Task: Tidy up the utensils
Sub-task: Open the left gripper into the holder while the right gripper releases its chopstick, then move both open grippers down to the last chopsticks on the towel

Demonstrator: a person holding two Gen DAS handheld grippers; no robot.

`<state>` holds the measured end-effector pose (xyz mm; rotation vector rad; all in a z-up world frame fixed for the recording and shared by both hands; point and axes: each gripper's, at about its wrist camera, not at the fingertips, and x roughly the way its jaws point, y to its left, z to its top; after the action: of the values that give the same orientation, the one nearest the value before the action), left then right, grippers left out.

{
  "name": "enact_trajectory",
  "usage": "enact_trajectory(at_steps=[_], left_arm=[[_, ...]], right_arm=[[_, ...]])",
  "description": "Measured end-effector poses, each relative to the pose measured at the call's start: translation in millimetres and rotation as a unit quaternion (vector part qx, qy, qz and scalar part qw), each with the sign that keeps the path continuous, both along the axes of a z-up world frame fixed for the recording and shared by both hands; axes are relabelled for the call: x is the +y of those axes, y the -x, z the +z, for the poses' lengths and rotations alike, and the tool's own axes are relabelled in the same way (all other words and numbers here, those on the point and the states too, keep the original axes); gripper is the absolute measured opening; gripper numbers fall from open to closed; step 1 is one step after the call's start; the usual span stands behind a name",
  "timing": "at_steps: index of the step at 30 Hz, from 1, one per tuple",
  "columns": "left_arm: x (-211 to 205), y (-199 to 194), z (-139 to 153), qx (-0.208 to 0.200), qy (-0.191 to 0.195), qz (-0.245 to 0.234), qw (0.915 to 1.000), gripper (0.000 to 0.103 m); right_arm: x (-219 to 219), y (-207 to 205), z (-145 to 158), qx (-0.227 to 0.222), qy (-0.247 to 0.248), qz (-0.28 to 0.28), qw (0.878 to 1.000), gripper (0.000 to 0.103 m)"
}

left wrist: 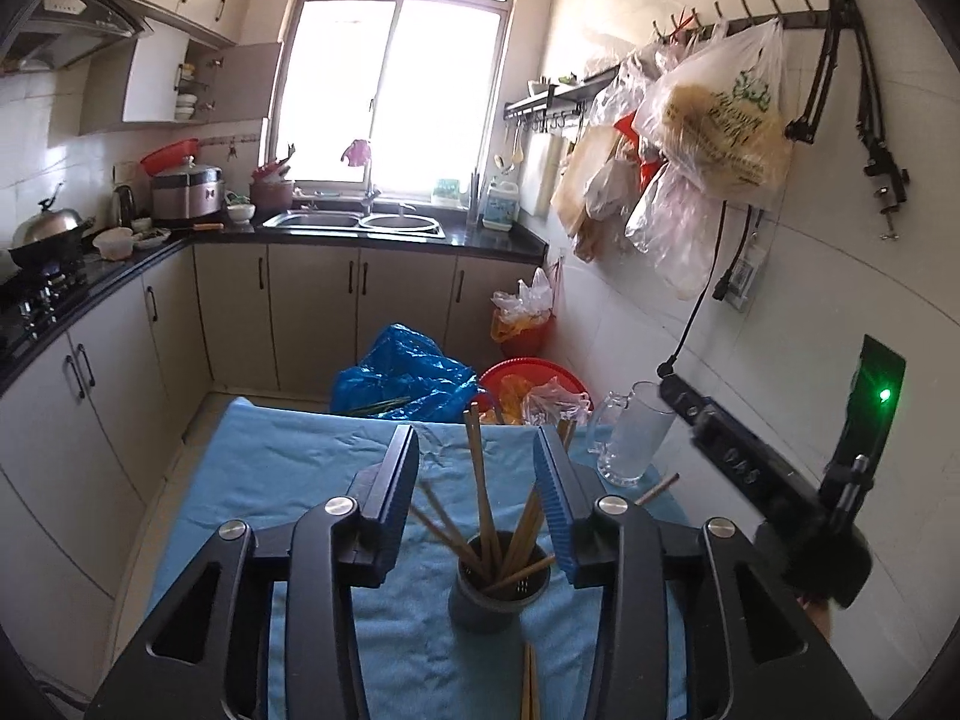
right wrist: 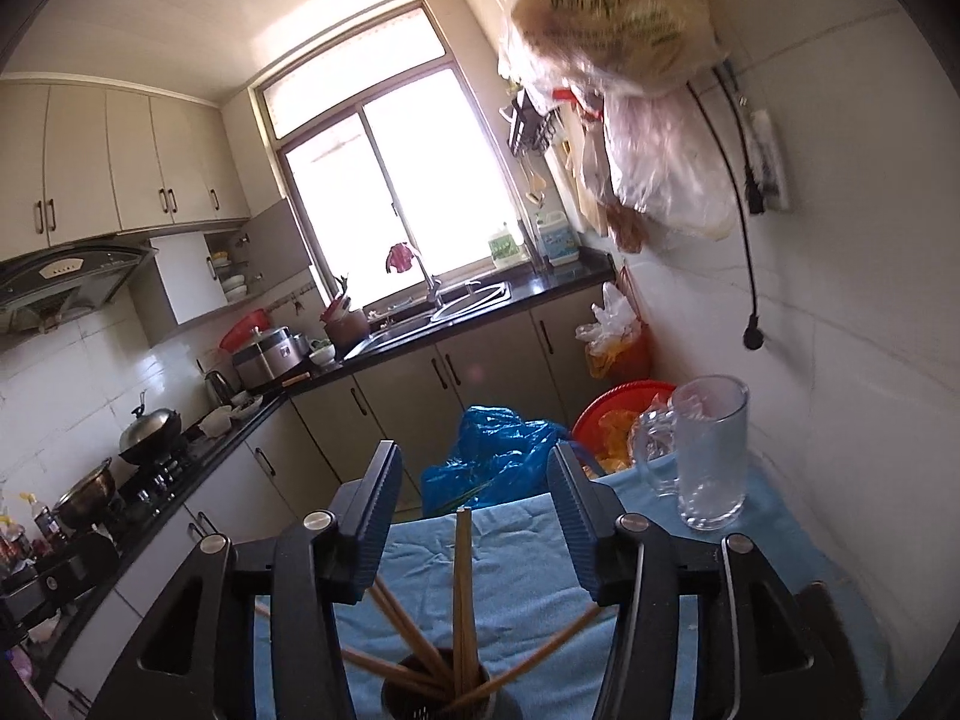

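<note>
A dark round utensil holder point(left wrist: 501, 591) stands on the blue cloth point(left wrist: 288, 468) and holds several wooden chopsticks point(left wrist: 480, 480) that fan upward. My left gripper point(left wrist: 477, 438) is open and empty, its jaws either side of the tallest chopsticks without touching them. More chopsticks point(left wrist: 529, 684) lie on the cloth in front of the holder. In the right wrist view the holder point(right wrist: 444, 696) sits at the bottom edge with chopsticks point(right wrist: 462, 576) rising between the jaws of my right gripper point(right wrist: 477, 450), which is open and empty. The right gripper's body point(left wrist: 810, 498) shows at the right of the left view.
A clear glass mug point(left wrist: 630, 432) point(right wrist: 711, 450) stands at the cloth's far right, near the tiled wall. Beyond the table are a blue plastic bag point(left wrist: 408, 372), a red basin point(left wrist: 528, 384) and a red bin point(left wrist: 522, 324). Plastic bags point(left wrist: 714, 120) hang on the wall.
</note>
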<state>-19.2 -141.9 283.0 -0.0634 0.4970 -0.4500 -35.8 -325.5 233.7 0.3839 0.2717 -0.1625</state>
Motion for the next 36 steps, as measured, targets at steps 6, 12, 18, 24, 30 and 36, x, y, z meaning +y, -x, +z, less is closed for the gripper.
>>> enact_trajectory(at_steps=[6,12,18,24,30,36], left_arm=[[21,57,8,-0.029,-0.014,0.004,0.9995,0.050],[36,97,-13,-0.029,-0.031,0.000,0.9991,0.057],[44,114,-60,-0.001,-0.053,0.009,0.9986,0.057],[41,115,-125,0.060,-0.077,-0.005,0.9952,0.057],[18,107,-187,0.130,-0.106,-0.049,0.9846,0.057],[-7,95,-231,0.193,-0.124,-0.099,0.9682,0.039]], right_arm=[[4,60,27,-0.003,0.026,-0.002,1.000,0.068],[6,116,26,0.027,0.060,-0.004,0.998,0.077],[-5,166,-4,0.089,0.104,-0.011,0.991,0.077],[-24,200,-30,0.166,0.167,-0.024,0.972,0.079],[-21,213,-84,0.225,0.154,0.011,0.962,0.080],[15,205,-147,0.243,0.091,0.089,0.962,0.080]])
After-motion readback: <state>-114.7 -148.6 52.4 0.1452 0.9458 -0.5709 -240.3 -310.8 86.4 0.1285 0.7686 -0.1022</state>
